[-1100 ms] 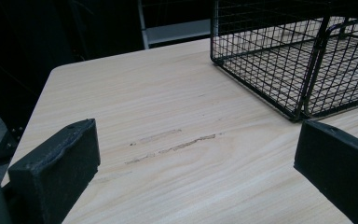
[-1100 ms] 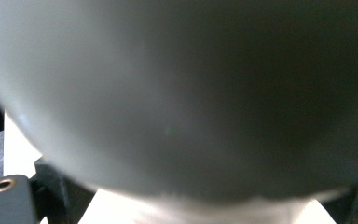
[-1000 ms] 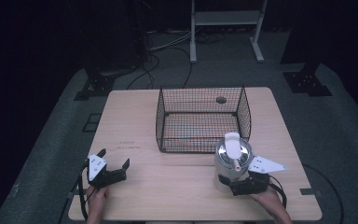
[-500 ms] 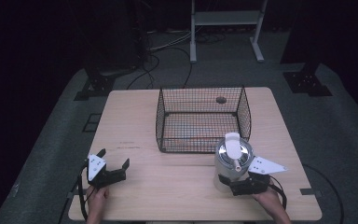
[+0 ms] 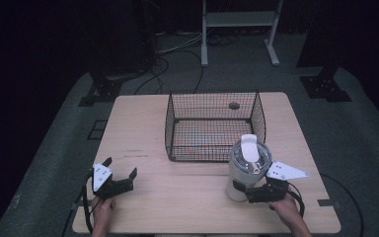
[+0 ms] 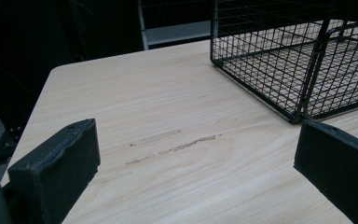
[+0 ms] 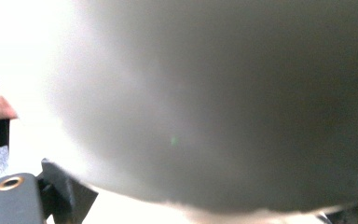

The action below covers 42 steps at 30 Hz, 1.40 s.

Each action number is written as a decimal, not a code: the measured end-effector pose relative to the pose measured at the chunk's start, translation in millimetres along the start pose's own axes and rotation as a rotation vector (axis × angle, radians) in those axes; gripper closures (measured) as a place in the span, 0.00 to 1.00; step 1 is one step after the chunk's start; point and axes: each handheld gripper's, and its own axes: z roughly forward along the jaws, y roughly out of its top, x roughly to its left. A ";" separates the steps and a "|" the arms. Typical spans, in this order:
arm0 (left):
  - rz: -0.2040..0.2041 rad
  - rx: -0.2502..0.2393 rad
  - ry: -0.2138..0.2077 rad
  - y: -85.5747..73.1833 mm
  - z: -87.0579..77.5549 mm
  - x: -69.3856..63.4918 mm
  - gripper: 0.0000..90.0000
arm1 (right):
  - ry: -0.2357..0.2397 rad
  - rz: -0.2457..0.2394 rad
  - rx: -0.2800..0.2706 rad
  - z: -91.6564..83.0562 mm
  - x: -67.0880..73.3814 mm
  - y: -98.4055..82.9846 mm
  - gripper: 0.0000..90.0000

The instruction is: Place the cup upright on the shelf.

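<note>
We see a white, round container (image 5: 246, 168) standing upright on the wooden surface (image 5: 187, 192), at the near right, just in front of the near right corner of a black wire basket (image 5: 212, 126). On its top sits a clear lid with a white flap (image 5: 250, 148) across it. Our right hand-held gripper (image 5: 249, 191) clasps the lower part of the container from the near side, its black jaws pressed against the container's wall; the right hand (image 5: 285, 210) holds it from behind, and the grey three-cornered plate (image 5: 284, 171) points right. In the right gripper view the container's pale wall (image 7: 223, 102) looms very close and blurred between the jaws.

Our left hand-held gripper (image 5: 120, 175) rests at the near left of the surface, well apart from the container, with its jaws spread wide and nothing between them. The left hand (image 5: 101, 207) grips it from the near edge. In the left gripper view the two jaws frame bare wood with a few faint scuff marks (image 6: 172, 144), and the basket's near left corner (image 6: 303, 79) stands farther off to the right. A small dark object (image 5: 234, 105) lies inside the basket near its far wall; we cannot tell what it is.
</note>
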 end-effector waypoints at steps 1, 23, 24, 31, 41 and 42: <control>0.001 0.000 0.001 0.0 0.0 0.0 0.00 | 0.004 0.002 -0.003 -0.5 0.0 3.4 0.10; -0.002 -0.010 0.002 0.1 0.7 0.5 0.00 | 0.061 -0.081 -0.028 31.0 -4.8 111.3 0.10; 0.000 -0.009 0.001 0.1 0.7 0.5 0.00 | 0.064 -0.093 -0.028 38.8 -6.6 119.1 0.10; -0.001 -0.009 0.001 0.2 0.8 0.6 0.00 | 0.074 -0.105 -0.013 64.2 -13.3 136.5 0.10; -0.002 -0.008 0.002 0.1 0.8 0.6 0.00 | 0.075 -0.100 0.007 107.3 -36.2 155.4 0.10; -0.002 -0.008 0.002 0.1 0.8 0.6 0.00 | 0.075 -0.100 0.007 107.3 -36.2 155.4 0.10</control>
